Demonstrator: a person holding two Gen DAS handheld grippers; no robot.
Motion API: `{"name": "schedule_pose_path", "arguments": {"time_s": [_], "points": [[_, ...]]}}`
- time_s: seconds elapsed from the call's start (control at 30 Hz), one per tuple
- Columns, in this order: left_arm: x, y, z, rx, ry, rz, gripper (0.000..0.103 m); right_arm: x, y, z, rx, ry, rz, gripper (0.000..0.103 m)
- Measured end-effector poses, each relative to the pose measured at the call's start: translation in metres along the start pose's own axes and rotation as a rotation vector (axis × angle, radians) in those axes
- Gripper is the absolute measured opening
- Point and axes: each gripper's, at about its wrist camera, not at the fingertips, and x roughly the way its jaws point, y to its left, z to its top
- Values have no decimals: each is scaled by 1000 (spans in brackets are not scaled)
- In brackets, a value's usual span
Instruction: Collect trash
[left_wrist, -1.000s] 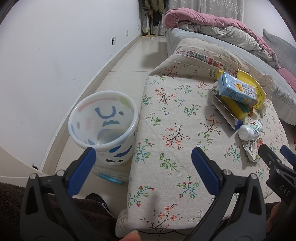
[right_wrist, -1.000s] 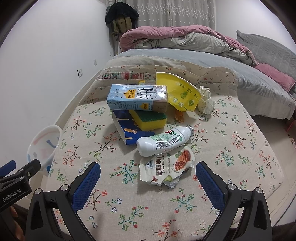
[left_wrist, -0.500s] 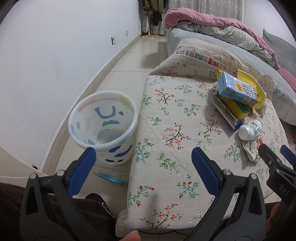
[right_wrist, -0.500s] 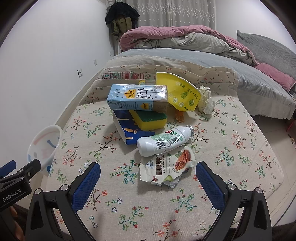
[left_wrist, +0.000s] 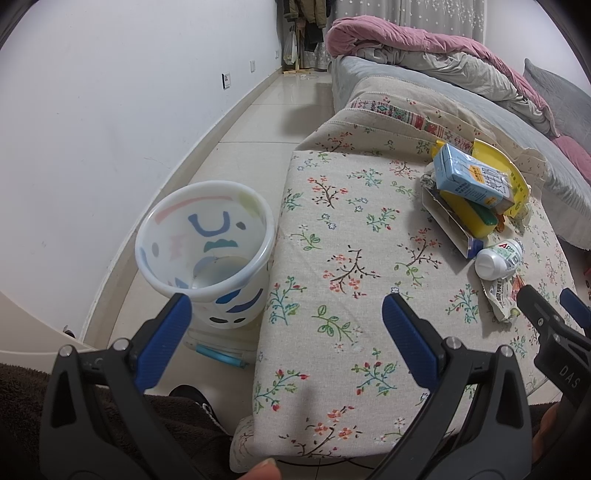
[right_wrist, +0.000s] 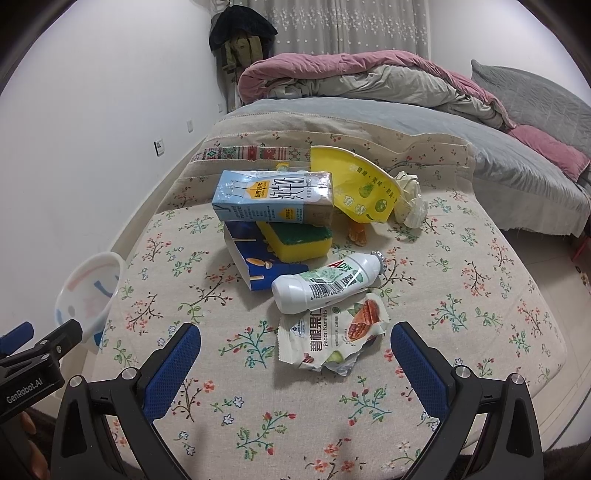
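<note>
A heap of trash lies on the floral-covered table (right_wrist: 461, 295): a blue milk carton (right_wrist: 273, 201) on a yellow-green sponge (right_wrist: 295, 240), a dark blue box (right_wrist: 247, 262), a yellow pouch (right_wrist: 354, 188), crumpled tissue (right_wrist: 410, 199), a white bottle (right_wrist: 325, 280) on its side, and a nut wrapper (right_wrist: 332, 332). My right gripper (right_wrist: 295, 347) is open just short of the wrapper. A white bin (left_wrist: 207, 251) with coloured shapes stands on the floor left of the table. My left gripper (left_wrist: 284, 314) is open, held over the table's left edge by the bin.
A bed (right_wrist: 406, 122) with a pink and grey duvet (right_wrist: 369, 77) lies behind the table. A white wall (left_wrist: 92, 110) runs along the left, with tiled floor (left_wrist: 266, 122) between it and the table. Coats (right_wrist: 240, 33) hang in the far corner. A shoe tip (left_wrist: 188, 395) shows below the bin.
</note>
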Motion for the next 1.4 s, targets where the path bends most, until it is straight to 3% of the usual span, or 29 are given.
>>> {"name": "schedule_pose_path", "arguments": {"time_s": [0.33, 0.8, 1.07, 1.23, 1.4], "points": [[2, 0, 1, -7, 11, -6, 102, 7, -10, 1, 22, 17, -6, 103], [23, 10, 3, -25, 63, -52, 102, 51, -39, -6, 86, 135, -4, 103], [33, 8, 1, -5, 86, -56, 102, 76, -33, -2, 61, 185, -4, 103], [37, 5, -1, 12, 103, -56, 102, 92, -30, -1, 21, 201, -49, 103], [42, 2, -2, 19, 118, -84, 102, 98, -33, -1, 8, 197, -68, 95]]}}
